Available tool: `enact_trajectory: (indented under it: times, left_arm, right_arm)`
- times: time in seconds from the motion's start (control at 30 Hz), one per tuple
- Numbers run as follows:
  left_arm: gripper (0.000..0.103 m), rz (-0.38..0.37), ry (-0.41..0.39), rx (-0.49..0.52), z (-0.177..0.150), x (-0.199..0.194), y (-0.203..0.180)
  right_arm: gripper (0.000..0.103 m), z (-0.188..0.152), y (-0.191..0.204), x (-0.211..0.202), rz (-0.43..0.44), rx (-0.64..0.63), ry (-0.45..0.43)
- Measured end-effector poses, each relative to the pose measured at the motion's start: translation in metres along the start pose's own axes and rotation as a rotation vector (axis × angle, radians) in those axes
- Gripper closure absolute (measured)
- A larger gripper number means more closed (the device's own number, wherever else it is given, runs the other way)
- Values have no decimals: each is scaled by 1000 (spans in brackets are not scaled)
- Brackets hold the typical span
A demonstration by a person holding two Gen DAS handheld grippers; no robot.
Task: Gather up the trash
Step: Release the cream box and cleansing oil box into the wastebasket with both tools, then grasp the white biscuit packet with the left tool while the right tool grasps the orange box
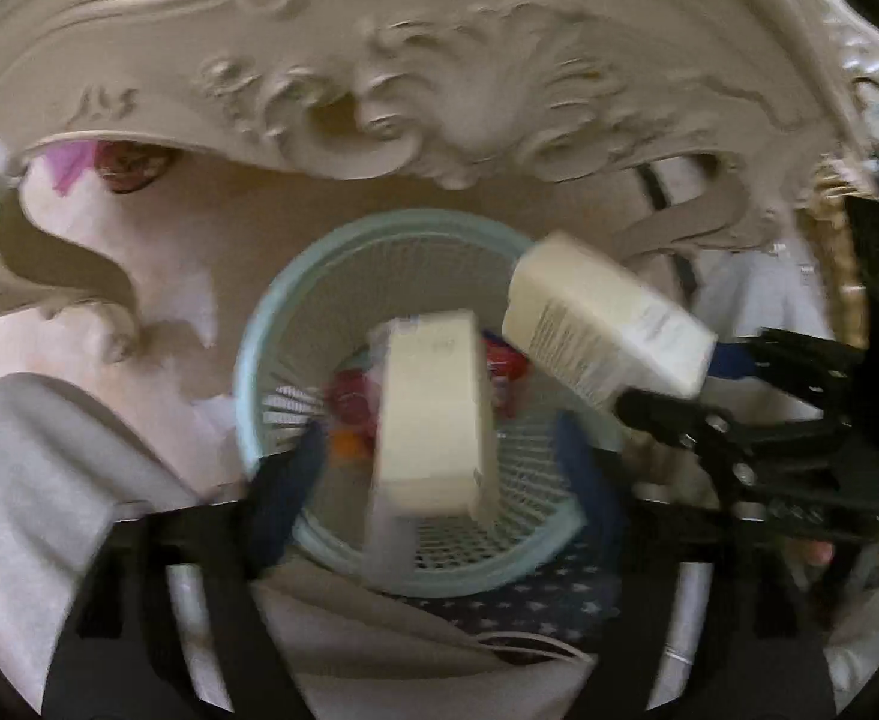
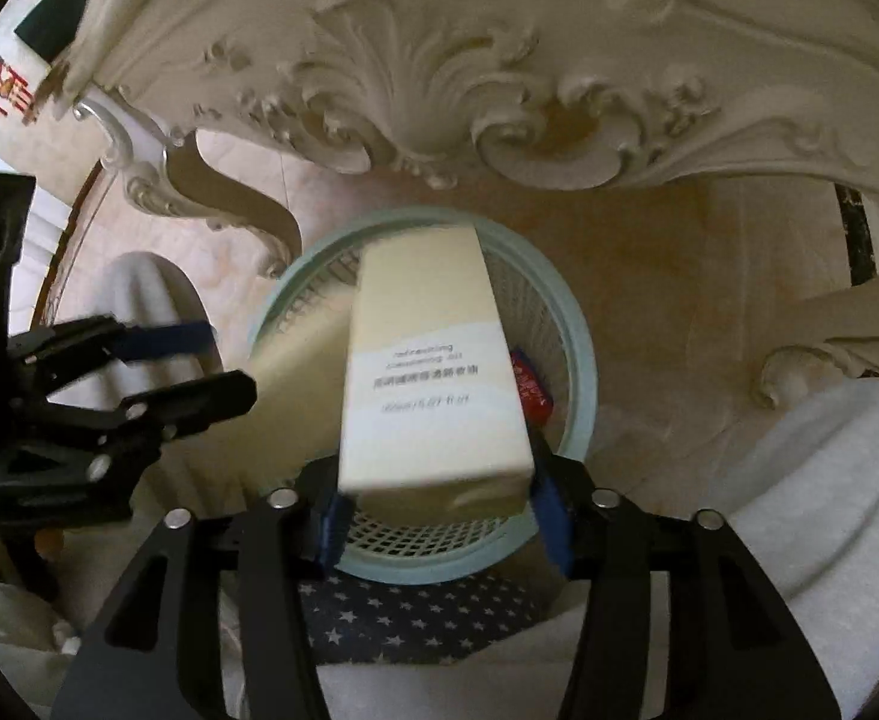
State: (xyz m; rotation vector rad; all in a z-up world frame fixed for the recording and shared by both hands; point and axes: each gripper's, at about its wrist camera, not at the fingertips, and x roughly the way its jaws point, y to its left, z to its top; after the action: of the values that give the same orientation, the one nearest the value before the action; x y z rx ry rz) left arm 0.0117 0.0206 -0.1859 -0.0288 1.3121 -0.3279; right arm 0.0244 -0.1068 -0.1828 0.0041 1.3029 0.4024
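While you hold both tongs pointing steeply down, the carved cream table apron point(image 1: 379, 90) arches just behind the pale-green mesh trash basket point(image 1: 271, 324), which stands on the floor. Over the basket's mouth your left gripper point(image 1: 439, 480) has its blue-padded fingers spread wide, and a cream carton point(image 1: 433, 414), blurred, sits between them clear of both pads. Just beside it, above the basket's right rim, your right gripper point(image 2: 439, 516) has a second cream printed carton point(image 2: 433, 360) between its blue pads; whether they still press it you cannot tell. Down inside the basket lie red wrappers point(image 1: 355, 396)
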Motion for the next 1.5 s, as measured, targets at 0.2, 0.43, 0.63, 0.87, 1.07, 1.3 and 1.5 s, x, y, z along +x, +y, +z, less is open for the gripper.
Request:
enact_trajectory:
  times: [0.2,0.43,0.63,0.87,1.07,1.3,1.5]
  left_arm:
    - [14,43,-55,-22,-5,-20,7]
    - [14,-42,-208,72,-3,-92,-16]
    - [14,-39,-403,127,45,-173,-16]
    - [14,209,-665,-20,197,-218,39]
    - [14,261,-610,-163,317,-173,86]
    - [14,162,-544,-199,373,-143,108]
    - [14,181,-491,-210,407,-125,114]
  right_arm:
    - [35,-12,1,-12,-48,-5,-19]
    - [35,-5,21,-98,14,-94,-181]
    - [35,43,17,-189,-54,-123,-508]
    - [34,180,-71,-227,-268,21,-688]
    - [34,277,-130,-198,-320,124,-615]
    - [34,320,-148,-164,-299,133,-485]
    - [34,346,-145,-148,-299,99,-429]
